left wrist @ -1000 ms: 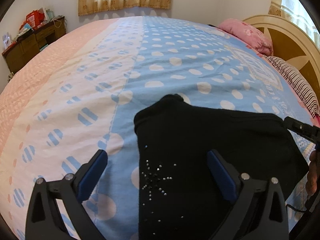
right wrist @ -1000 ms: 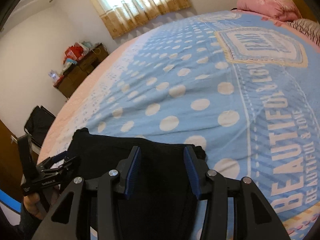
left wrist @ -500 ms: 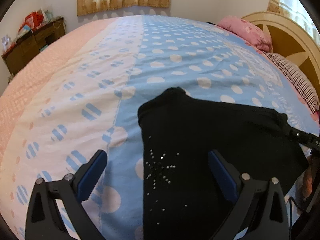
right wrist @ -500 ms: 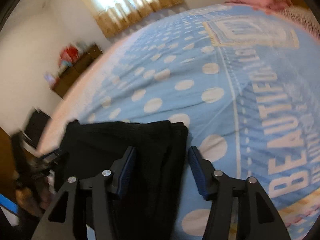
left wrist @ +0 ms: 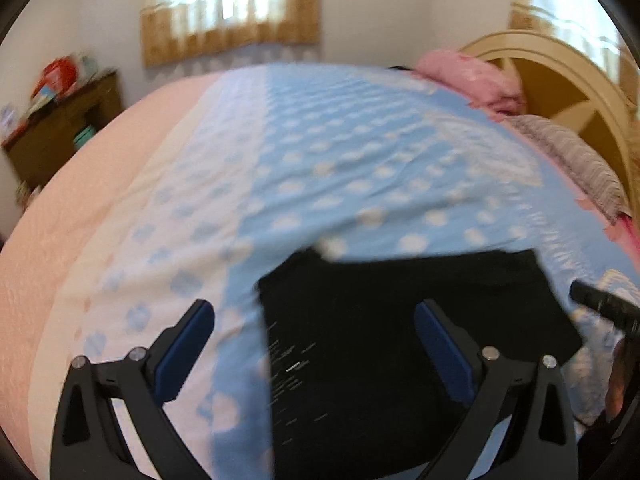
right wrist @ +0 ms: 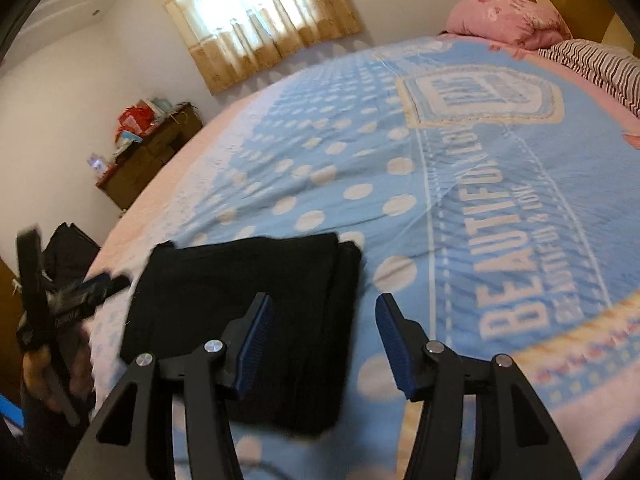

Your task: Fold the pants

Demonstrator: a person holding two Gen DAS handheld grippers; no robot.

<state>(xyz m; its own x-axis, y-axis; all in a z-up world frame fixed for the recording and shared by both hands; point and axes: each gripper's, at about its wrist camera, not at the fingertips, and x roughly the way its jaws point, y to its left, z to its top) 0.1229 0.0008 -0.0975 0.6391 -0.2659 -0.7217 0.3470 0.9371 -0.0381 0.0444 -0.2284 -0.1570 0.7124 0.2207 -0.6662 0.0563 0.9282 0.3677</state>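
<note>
The black pants lie folded in a flat rectangle on the blue dotted bedspread; small studs show on their left part. My left gripper is open and empty, raised above the pants' left half. In the right wrist view the folded pants lie at lower left, and my right gripper is open and empty above their right edge. The left gripper also shows in the right wrist view, held by a hand. The tip of the right gripper shows in the left wrist view.
A pink pillow and a striped pillow lie by the cream headboard. A brown dresser with clutter stands by the wall. A curtained window is behind the bed. A dark bag sits by the bed's left side.
Both grippers have lifted back from the pants. The right gripper has opened wider and shifted right, so the pants' right edge is now under it. The pants stay folded on the bed.
</note>
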